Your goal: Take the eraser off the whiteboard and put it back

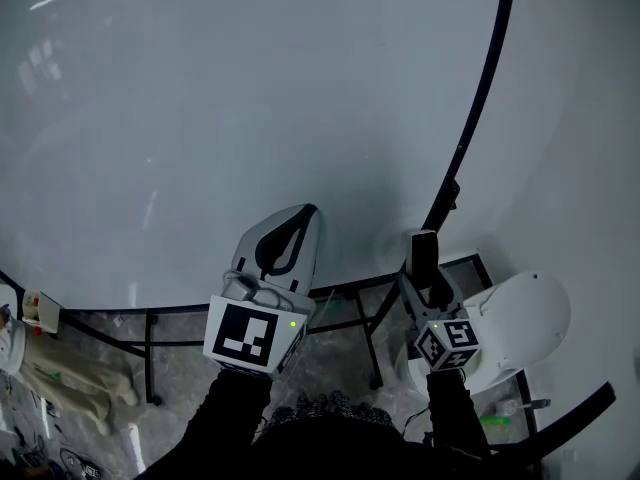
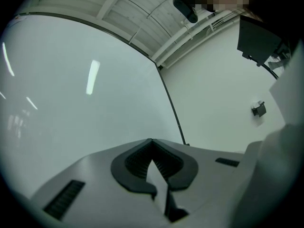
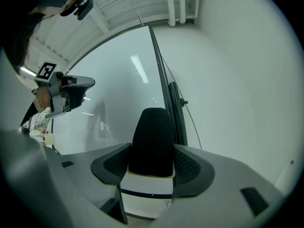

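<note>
The eraser (image 1: pixel 424 255) has a black felt face and a white body, and my right gripper (image 1: pixel 425 268) is shut on it beside the whiteboard's black right frame (image 1: pixel 480 98). In the right gripper view the eraser (image 3: pixel 151 137) stands upright between the jaws, felt side towards the camera. To its left, my left gripper (image 1: pixel 305 218) is held in front of the whiteboard (image 1: pixel 250 118), with its jaws meeting at the tips and nothing between them. In its own view the left gripper (image 2: pixel 151 144) faces the board (image 2: pixel 71 103). It also shows at the left of the right gripper view (image 3: pixel 66 91).
The board's black stand bars (image 1: pixel 150 340) run below its lower edge. A white rounded object (image 1: pixel 515 328) sits at the lower right beside my right hand. A white wall (image 1: pixel 580 118) lies right of the frame. Small items (image 1: pixel 40 310) hang at the lower left.
</note>
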`<state>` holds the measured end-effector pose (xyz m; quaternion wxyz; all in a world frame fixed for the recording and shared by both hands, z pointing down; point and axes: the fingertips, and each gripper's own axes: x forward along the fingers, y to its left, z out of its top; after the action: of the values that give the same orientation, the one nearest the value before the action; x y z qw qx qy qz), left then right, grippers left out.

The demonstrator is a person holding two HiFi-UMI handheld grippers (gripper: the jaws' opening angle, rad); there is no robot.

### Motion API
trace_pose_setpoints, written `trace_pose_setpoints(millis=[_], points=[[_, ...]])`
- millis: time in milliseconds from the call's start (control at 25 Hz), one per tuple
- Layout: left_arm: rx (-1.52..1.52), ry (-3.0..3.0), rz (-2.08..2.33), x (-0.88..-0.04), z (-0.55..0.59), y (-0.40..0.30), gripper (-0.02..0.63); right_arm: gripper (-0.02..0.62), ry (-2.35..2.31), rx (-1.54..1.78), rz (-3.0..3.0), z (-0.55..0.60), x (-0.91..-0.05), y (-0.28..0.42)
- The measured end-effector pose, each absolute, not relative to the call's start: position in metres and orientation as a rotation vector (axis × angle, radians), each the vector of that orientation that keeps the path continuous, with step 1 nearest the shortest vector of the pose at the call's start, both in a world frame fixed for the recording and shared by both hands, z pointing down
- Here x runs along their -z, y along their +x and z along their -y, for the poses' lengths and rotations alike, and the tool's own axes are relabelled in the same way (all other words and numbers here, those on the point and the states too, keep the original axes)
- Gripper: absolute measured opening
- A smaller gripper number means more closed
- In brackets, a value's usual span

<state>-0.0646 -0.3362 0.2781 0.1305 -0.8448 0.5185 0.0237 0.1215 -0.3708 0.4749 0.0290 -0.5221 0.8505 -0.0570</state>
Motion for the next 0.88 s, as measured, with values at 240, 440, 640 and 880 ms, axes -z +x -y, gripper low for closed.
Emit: trace_pose_setpoints(millis=[240, 440, 640, 880], points=[[-0.095, -2.477, -1.486, -0.283, 0.337, -0.061, 0.005, 0.276, -1.631, 0.258, -2.671, 0.378, -0.506, 0.120], [-0.077, -2.476, -1.500, -0.287, 0.340, -0.062, 0.005, 0.276, -1.636, 0.306, -2.683, 0.386, -0.520, 0.119], [-0.056, -2.479, -1.515, -0.293, 0.340, -0.064, 0.005, 0.276, -1.650, 0.350, -2.713, 0.391, -0.537, 0.114], [-0.049, -2.465, -1.540, -0.294, 0.339, -0.070, 0.005, 0.276, -1.697, 0.416, -2.730, 0.398, -0.563, 0.109]])
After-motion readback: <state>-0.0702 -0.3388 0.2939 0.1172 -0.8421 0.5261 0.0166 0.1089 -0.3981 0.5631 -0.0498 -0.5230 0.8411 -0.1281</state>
